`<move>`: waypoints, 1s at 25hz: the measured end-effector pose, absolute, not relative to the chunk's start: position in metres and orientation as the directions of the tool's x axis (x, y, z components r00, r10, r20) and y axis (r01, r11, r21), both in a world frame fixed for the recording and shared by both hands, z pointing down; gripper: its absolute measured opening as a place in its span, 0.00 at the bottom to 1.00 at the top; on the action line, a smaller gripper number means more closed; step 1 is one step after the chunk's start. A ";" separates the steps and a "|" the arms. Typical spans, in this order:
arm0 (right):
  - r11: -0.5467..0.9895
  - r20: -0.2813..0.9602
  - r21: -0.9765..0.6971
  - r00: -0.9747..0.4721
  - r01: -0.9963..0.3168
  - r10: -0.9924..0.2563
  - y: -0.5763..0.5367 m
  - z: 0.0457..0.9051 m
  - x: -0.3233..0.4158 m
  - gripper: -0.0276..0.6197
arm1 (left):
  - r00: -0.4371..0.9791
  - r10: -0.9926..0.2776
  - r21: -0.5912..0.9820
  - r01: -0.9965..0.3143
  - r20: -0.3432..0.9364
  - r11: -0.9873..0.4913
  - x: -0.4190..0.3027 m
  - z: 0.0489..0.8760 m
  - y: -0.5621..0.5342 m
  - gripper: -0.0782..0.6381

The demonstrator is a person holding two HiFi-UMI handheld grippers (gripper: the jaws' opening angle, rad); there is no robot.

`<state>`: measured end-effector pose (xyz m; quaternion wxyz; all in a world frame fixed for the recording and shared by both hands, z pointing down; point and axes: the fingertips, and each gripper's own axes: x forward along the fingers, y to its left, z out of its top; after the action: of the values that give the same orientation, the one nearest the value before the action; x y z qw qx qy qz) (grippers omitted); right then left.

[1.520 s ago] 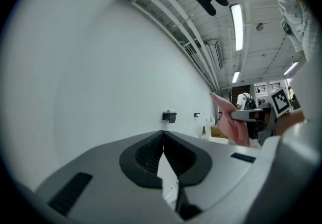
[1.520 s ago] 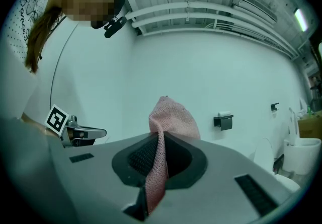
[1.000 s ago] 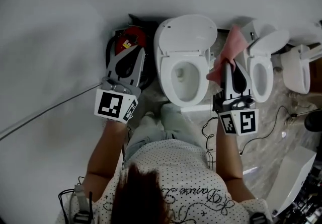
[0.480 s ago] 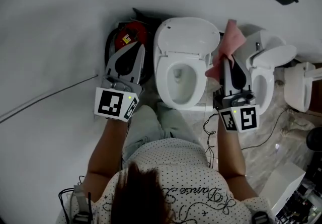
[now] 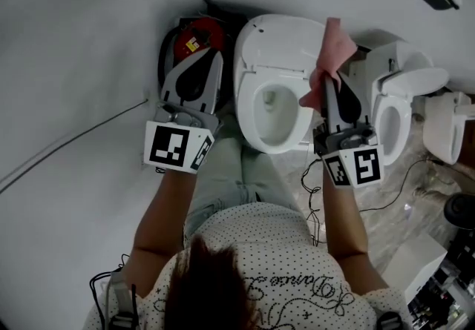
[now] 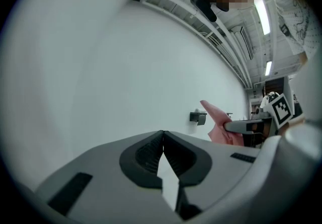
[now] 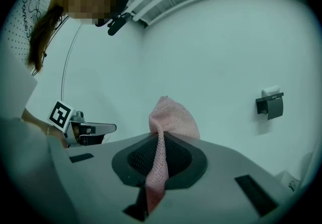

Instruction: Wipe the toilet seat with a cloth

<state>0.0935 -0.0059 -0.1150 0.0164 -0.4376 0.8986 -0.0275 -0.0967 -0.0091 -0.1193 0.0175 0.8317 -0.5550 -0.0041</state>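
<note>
Right gripper (image 7: 159,153): jaws were found clenched on the pink cloth (image 7: 170,119). A narrow strand was seen running down between them, with the bunched free end standing past the tips. Left gripper (image 6: 162,136): jaws were pressed together, with nothing between them.

The toilet seat (image 5: 256,117) was taken as landmark. The cloth was held at the seat's right side, beside the raised lid (image 5: 286,39); contact with seat or lid could not be judged. Its long axis lay along the jaws, and the free end was pointed away from the person, toward the wall. The left gripper was held off the seat's left side, over a dark bin (image 5: 194,38) with something red in it. The bowl (image 5: 273,102) inside the seat was seen open, its drain hollow showing. A second toilet (image 5: 393,121) was noted farther right of the seat.

Seat, bowl and bin were recorded in the head view only. The gripper views gave mostly bare wall and a wall-mounted holder (image 7: 269,103). In the left gripper view the cloth and right gripper were caught side-on.
</note>
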 end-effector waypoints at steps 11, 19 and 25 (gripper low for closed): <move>0.537 0.131 -0.146 -0.554 -0.831 -0.822 -0.037 -0.051 0.075 0.09 | 0.443 -0.886 0.081 -0.896 0.137 -0.436 -0.108 -0.057 -0.062 0.11; 0.501 0.224 -0.233 -0.548 -0.833 -0.806 -0.053 0.025 0.056 0.09 | 0.410 -0.890 0.132 -0.911 0.199 -0.391 -0.124 -0.001 -0.080 0.11; 0.445 0.291 -0.309 -0.529 -0.841 -0.797 -0.063 0.104 0.050 0.09 | 0.417 -0.876 0.161 -0.908 0.244 -0.387 -0.131 0.057 -0.092 0.11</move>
<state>0.0503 -0.0635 0.1036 -0.0513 -0.4827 0.8484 -0.2112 -0.1309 -0.0920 0.0567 0.1353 0.8307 -0.5368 0.0593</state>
